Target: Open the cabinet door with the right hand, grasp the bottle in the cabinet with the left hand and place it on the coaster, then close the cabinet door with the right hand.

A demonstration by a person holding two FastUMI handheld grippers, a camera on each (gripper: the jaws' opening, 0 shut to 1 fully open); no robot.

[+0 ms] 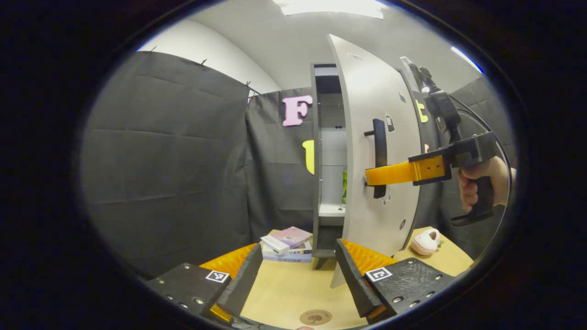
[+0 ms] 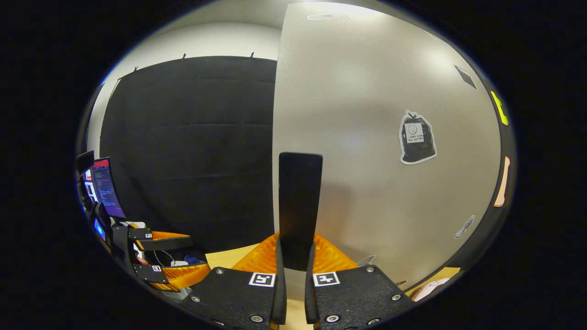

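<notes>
The right hand-held gripper [image 2: 294, 256] is clamped on the cabinet door's black handle [image 2: 299, 201]; the left hand-held gripper [image 1: 298, 275] waits released. If the door [image 1: 371, 146] swings back, it could block the green bottle [image 1: 344, 185] behind it.

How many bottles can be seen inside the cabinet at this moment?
1. A green bottle stands on the cabinet shelf, glimpsed through the gap beside the open door, which the right claw holds by its handle. The door hides most of the interior, so others may be concealed.

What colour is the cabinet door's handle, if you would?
Black; the handle shows best in the left gripper view.
</notes>
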